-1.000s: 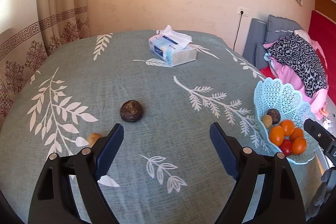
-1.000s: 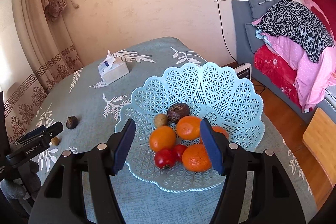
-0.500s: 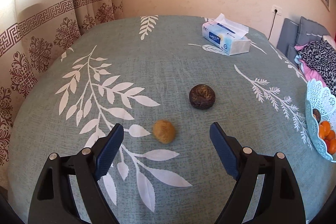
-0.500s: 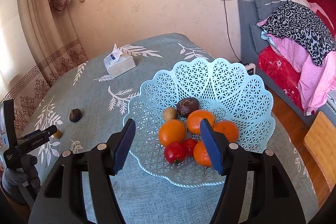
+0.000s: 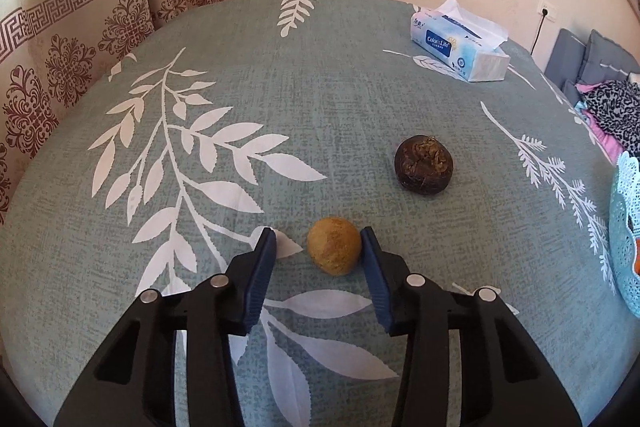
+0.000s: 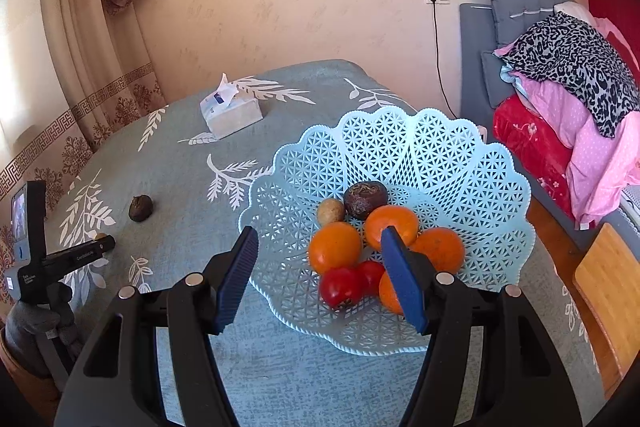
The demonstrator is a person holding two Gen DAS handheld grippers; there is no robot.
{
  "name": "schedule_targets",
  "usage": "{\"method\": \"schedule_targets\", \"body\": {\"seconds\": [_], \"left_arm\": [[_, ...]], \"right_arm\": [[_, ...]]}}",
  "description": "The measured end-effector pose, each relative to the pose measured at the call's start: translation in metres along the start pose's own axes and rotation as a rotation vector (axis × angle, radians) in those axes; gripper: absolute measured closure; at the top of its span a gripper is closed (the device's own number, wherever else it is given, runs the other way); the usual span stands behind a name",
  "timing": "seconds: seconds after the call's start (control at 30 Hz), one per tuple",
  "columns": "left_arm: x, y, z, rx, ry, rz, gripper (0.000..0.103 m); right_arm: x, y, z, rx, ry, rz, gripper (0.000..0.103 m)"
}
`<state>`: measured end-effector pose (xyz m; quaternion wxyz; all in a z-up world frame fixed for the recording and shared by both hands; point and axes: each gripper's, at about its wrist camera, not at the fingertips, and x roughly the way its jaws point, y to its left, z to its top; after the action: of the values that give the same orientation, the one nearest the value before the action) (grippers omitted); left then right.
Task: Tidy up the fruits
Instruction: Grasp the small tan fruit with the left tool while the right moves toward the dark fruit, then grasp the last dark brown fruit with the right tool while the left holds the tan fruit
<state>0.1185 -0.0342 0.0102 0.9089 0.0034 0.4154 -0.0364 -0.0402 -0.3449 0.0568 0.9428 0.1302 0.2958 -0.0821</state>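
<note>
The left claw (image 5: 318, 247) is low over the tablecloth (image 5: 320, 115), jaws just narrowed around the small tan fruit (image 5: 334, 251): the right pad touches its side, the left pad stands just clear, so no grip yet. The fruit looks light, firm, rough-skinned and round, likely to roll; take it across its widest part, squarely. A dark wrinkled fruit (image 5: 423, 167) lies near at 1 o'clock, the tissue box (image 5: 460, 47) further at 1 o'clock. The right claw (image 6: 316, 243) hangs half open and empty before the blue basket (image 6: 460, 155).
</note>
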Motion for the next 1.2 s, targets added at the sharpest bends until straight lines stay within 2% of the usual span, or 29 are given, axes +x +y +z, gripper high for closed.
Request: {"method": "schedule_targets", "body": {"seconds": [0.03, 0.1, 0.27, 0.37, 0.57, 0.73, 1.03, 1.13, 1.2], "left_arm": [[0.0, 0.0, 0.0, -0.001, -0.003, -0.004, 0.072], [-0.001, 0.002, 0.0, -0.006, -0.007, -0.019, 0.076], [-0.008, 0.008, -0.002, -0.035, -0.03, -0.041, 0.076], [-0.016, 0.012, -0.004, -0.053, -0.066, -0.022, 0.076], [-0.025, 0.026, -0.006, -0.111, -0.101, 0.011, 0.076], [-0.026, 0.032, -0.009, -0.135, -0.109, 0.026, 0.076], [-0.02, 0.035, -0.01, -0.149, -0.088, 0.025, 0.076], [-0.02, 0.036, -0.009, -0.156, -0.085, 0.024, 0.076], [-0.019, 0.035, -0.009, -0.154, -0.082, 0.023, 0.076]], "right_arm": [[0.001, 0.002, -0.001, -0.007, 0.003, 0.0, 0.038], [0.003, 0.007, -0.002, -0.017, 0.009, 0.003, 0.038], [0.01, 0.03, 0.006, -0.045, 0.013, 0.039, 0.037], [0.018, 0.055, 0.014, -0.088, 0.03, 0.105, 0.037], [0.053, 0.123, 0.019, -0.229, 0.112, 0.231, 0.037], [0.092, 0.17, 0.02, -0.28, 0.199, 0.297, 0.037], [0.155, 0.222, 0.015, -0.368, 0.278, 0.291, 0.04], [0.165, 0.231, 0.015, -0.388, 0.288, 0.285, 0.046], [0.172, 0.234, 0.014, -0.395, 0.301, 0.278, 0.055]]}}
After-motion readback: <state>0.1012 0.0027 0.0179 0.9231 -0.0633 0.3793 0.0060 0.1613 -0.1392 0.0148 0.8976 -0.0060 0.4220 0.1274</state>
